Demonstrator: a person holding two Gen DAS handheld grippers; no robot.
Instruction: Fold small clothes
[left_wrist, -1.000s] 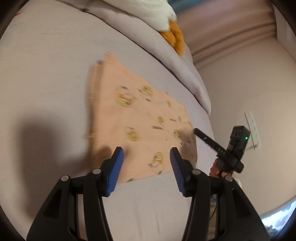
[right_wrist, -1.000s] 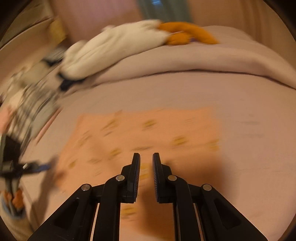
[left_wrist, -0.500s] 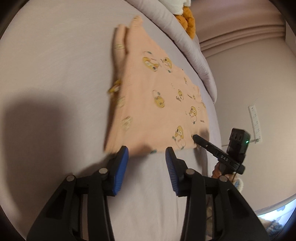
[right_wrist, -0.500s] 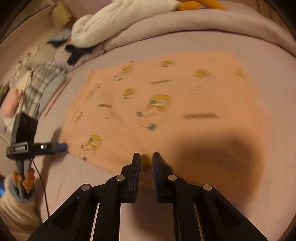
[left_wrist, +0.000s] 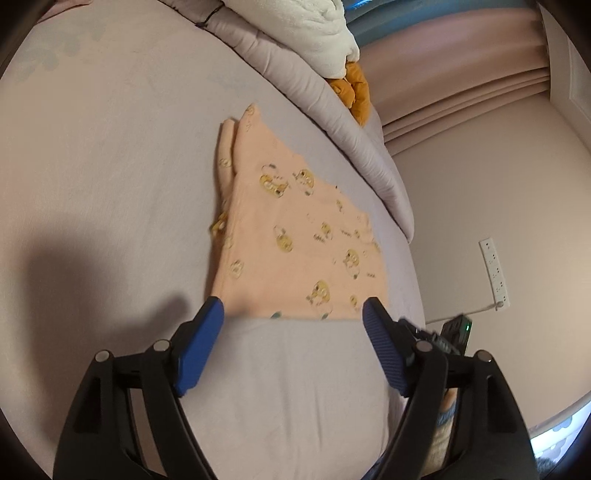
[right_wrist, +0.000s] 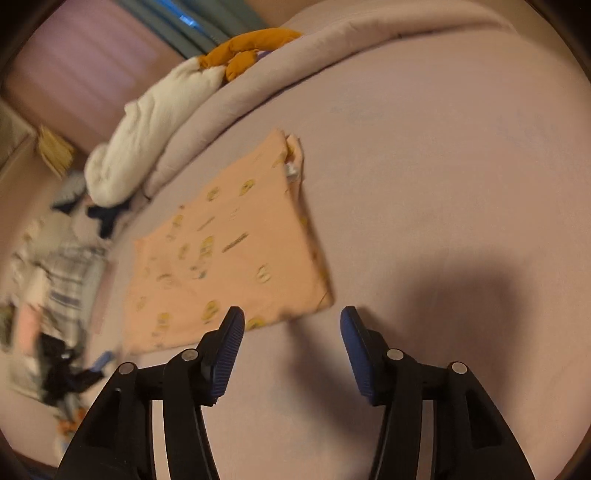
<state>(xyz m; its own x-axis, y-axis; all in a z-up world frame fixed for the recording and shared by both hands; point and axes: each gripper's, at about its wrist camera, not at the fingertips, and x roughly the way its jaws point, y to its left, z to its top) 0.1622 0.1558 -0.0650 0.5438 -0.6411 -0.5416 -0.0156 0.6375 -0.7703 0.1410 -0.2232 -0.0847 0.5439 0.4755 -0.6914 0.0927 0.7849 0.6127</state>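
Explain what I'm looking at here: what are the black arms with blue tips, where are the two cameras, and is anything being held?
No robot here: a person holds a two-finger clamp in each hand, and each clamp carries a fisheye camera looking forward along its fingers. One picture is from the left gripper, the other from the right gripper. The blue tips are grip pads. Both grippers are open and hold nothing. In front of them, on a pale bed, a peach garment with a yellow cartoon print lies flat and looks already folded. A rolled duvet and a white plush lie at the far side. The left view also catches part of the other gripper beside its right finger.
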